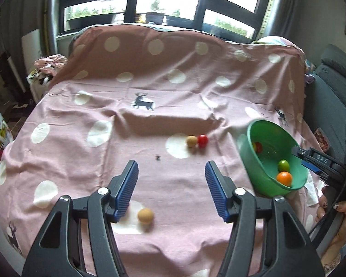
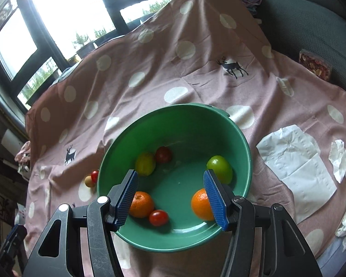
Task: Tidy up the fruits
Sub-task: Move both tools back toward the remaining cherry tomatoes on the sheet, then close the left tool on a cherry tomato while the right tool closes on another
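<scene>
Fruit in bowl: green bowl [image 2: 219, 124] holds two oranges [image 2: 141, 204] [image 2: 201, 204], two red tomatoes [image 2: 158, 217] [image 2: 163, 154], a yellow-green fruit [image 2: 145, 163] and a green fruit [image 2: 220, 168].
Fruit outside bowl: tan round fruit [image 1: 146, 216] lies alone toward the near edge of the table, on a white dot of the cloth; a second tan fruit [image 1: 191, 141] and a red tomato [image 1: 202, 140] lie touching each other nearer the middle of the table.
Bowl place: toward the right edge of the table, on the pink dotted cloth [image 1: 150, 120].
Left gripper [image 1: 171, 188]: jaws stand wide with nothing between the pads; it hangs over the cloth, the lone tan fruit showing below and between its fingers but apart from them.
Right gripper [image 2: 170, 198]: jaws apart and gripping nothing, poised over the near part of the bowl; one orange shows behind each blue pad, and whether either pad touches an orange cannot be told.
Hand [image 1: 334, 217]: a person's hand grips the right gripper's handle, seen at the right in the left wrist view.
Paper: white tissues [image 2: 297, 161] lie flat and crumpled on the cloth, right of the bowl.
</scene>
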{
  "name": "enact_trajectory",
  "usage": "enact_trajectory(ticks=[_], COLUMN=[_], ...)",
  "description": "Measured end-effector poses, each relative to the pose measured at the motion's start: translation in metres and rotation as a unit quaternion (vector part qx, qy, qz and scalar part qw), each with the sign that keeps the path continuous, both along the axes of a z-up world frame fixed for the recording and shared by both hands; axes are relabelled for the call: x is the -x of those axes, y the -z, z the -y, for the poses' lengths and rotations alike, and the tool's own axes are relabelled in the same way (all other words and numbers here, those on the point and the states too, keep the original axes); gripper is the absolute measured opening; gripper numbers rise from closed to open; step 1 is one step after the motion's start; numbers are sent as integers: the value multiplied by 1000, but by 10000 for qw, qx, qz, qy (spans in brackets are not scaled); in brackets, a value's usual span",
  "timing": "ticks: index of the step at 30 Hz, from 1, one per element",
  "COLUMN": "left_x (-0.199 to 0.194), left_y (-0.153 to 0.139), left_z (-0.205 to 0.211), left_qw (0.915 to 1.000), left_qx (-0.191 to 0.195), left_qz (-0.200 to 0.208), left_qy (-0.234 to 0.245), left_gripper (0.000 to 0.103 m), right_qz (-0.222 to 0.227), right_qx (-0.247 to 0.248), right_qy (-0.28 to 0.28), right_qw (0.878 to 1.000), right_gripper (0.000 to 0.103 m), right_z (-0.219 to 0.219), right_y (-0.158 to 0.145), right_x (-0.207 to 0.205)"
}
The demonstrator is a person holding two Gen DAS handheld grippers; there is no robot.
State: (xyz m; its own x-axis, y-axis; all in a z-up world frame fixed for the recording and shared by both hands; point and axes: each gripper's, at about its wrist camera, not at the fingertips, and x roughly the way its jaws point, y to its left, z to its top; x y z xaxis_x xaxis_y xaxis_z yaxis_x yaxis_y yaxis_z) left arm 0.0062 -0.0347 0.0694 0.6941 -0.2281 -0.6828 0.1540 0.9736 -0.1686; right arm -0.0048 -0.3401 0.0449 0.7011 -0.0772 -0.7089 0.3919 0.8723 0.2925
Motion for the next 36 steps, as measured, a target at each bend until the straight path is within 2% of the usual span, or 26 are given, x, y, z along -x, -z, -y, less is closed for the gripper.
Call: enact_trajectory(ticks=[3, 8, 9, 11, 16, 18, 20, 22, 24, 29, 33, 36], left_x=[-1, -13, -16, -22, -29, -30, -32, -34, -35, -40, -45, -49], left_y=[9, 36, 42, 51, 66, 69, 73, 76, 80, 87, 96, 101], left_z=[-27, -51, -53, -54, -52, -49, -46, -44, -42, -45, -47, -52], left_qw=[9993, 9968, 9959, 9944, 9917, 9911, 9906, 9898, 9888, 9867, 9827, 9782], left_qx=[-54, 247, 268, 250, 382, 477, 410, 337, 279, 292, 294, 543], left_qz=[-165, -625, -723, -867, -1133, -1169, -1234, -1311, -1409, -1540, -1754, -1918], left_qy=[-318, -431, -474, -542, -474, -426, -427, -453, -403, -435, -523, -590], left_gripper=[60, 60, 60, 58, 58, 55, 50, 48, 45, 42, 40, 39], right_qz=[-38, -101, -103, -66, -30, -41, -21, -52, -175, -795, -983, -1004], right_qx=[126, 231, 260, 299, 124, 87, 67, 138, 96, 103, 275, 119], right_qy=[-147, -491, -597, -816, -1398, -1585, -1731, -1887, -1958, -1724, -1460, -1582], right_qw=[9998, 9985, 9978, 9962, 9901, 9873, 9849, 9819, 9804, 9818, 9840, 9822], right_gripper=[59, 60, 68, 73, 73, 73, 72, 64, 48, 27, 26, 25], right_z=[-12, -38, -45, -58, -89, -102, -115, -126, -133, -136, -131, -133], right_y=[-1, 0, 0, 0, 3, 3, 0, -4, -3, 26, 45, 54], right_x=[-5, -15, -17, -20, -32, -38, -48, -62, -80, -132, -151, -155])
